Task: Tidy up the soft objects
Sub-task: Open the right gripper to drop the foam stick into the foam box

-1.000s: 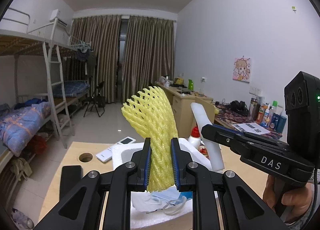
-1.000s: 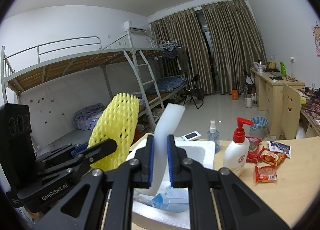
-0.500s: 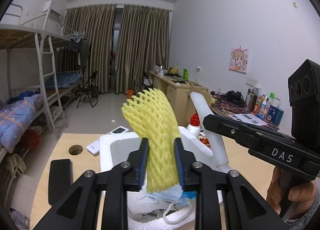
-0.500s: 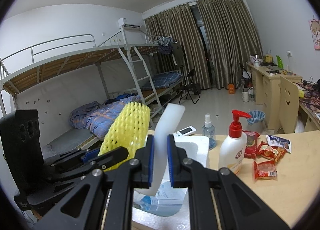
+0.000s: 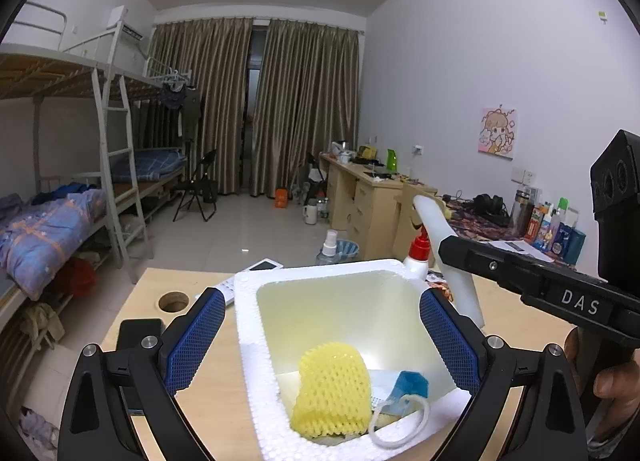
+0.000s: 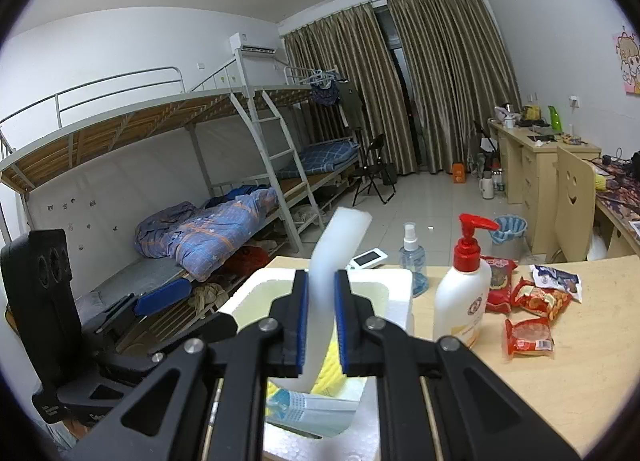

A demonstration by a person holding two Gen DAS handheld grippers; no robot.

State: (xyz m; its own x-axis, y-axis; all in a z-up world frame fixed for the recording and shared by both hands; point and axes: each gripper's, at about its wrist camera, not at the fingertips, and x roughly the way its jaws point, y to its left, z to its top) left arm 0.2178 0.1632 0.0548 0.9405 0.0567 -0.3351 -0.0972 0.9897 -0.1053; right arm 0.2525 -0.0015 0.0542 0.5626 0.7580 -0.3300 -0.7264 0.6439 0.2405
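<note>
Here, over a wooden table (image 5: 160, 289), the left gripper (image 5: 322, 345) is spreading its jaws wide, nothing touching the blue pads (image 5: 196, 341). The yellow foam net (image 5: 331, 395) is lying below and between them inside the white foam box (image 5: 250, 345), resting beside a blue face mask (image 5: 406, 385) with its white loop. To the right, the right gripper (image 6: 321, 325) is pinching a strip of white foam (image 6: 340, 239) nearly shut, the strip curving upward above the box's near corner. A lotion bottle (image 6: 462, 293), a spray bottle (image 6: 413, 257) and red snack packets (image 6: 528, 335) are sitting beside the box.
</note>
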